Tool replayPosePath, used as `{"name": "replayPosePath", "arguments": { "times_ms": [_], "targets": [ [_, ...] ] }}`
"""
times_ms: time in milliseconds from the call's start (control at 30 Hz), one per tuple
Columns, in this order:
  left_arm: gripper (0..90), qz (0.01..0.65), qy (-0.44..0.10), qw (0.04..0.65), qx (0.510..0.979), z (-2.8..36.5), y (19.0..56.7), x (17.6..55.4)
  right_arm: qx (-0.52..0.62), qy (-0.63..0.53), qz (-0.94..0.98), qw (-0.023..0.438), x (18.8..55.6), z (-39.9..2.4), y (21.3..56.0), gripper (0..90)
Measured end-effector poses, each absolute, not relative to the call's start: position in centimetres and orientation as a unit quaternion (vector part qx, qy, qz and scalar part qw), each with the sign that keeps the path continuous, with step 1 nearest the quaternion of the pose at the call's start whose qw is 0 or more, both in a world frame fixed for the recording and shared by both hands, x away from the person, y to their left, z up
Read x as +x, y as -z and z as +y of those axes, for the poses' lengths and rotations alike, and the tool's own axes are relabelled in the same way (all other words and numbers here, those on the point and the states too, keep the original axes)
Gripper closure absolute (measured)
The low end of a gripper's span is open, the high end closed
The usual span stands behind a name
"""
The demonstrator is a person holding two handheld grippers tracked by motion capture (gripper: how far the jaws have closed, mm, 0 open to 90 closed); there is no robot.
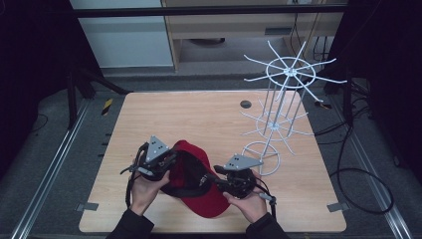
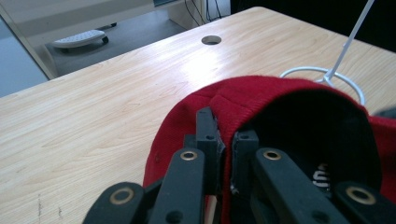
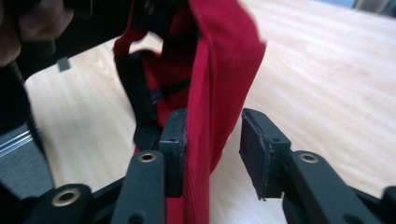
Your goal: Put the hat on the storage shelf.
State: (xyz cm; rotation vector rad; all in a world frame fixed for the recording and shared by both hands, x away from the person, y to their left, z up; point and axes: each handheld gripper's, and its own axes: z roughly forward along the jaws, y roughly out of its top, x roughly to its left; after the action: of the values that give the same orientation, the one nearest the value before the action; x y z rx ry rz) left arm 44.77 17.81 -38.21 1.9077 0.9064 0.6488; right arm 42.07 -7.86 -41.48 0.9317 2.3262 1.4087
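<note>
Near the front edge of the wooden table (image 1: 209, 109), a red cap (image 1: 199, 172) of soft ribbed cloth hung between both hands, its brim toward the person. The left gripper (image 2: 223, 140) was clamped on the cap's rim. The right gripper (image 3: 212, 149) had its jaws apart around the brim, which touched only one pad, while the white wire rack (image 1: 283, 99) stood far right, nearer the right hand (image 1: 251, 204).

Cap lettering (image 2: 321, 173) (partly hidden, unreadable)
</note>
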Motion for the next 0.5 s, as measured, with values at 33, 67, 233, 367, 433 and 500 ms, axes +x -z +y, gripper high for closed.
{"name": "replayPosePath", "arguments": {
  "times_ms": [33, 67, 233, 367, 433, 500],
  "targets": [
    [84.8, 0.368, -0.265, 0.451, 0.768, 17.9, 38.1, 44.8, 0.316, -0.477, 0.810, 0.125, 41.8, -7.9, 42.0, 60.8],
    [84.8, 0.368, -0.266, 0.453, 0.767, 18.1, 38.0, 44.8, 0.316, -0.477, 0.810, 0.125, 41.8, -7.9, 42.0, 60.8],
    [84.8, 0.376, -0.270, 0.468, 0.753, 18.9, 37.1, 45.0, 0.322, -0.452, 0.825, 0.107, 41.3, -8.5, 43.6, 62.1],
    [84.8, 0.382, -0.273, 0.477, 0.743, 19.6, 36.5, 45.1, 0.329, -0.436, 0.832, 0.100, 41.6, -8.3, 44.4, 64.3],
    [84.8, 0.384, -0.272, 0.483, 0.738, 20.0, 36.3, 45.3, 0.330, -0.432, 0.834, 0.098, 41.6, -8.2, 44.7, 64.8],
    [84.9, 0.388, -0.271, 0.488, 0.733, 20.3, 36.0, 45.5, 0.331, -0.428, 0.835, 0.095, 41.8, -8.1, 45.0, 65.0]
  ]
}}
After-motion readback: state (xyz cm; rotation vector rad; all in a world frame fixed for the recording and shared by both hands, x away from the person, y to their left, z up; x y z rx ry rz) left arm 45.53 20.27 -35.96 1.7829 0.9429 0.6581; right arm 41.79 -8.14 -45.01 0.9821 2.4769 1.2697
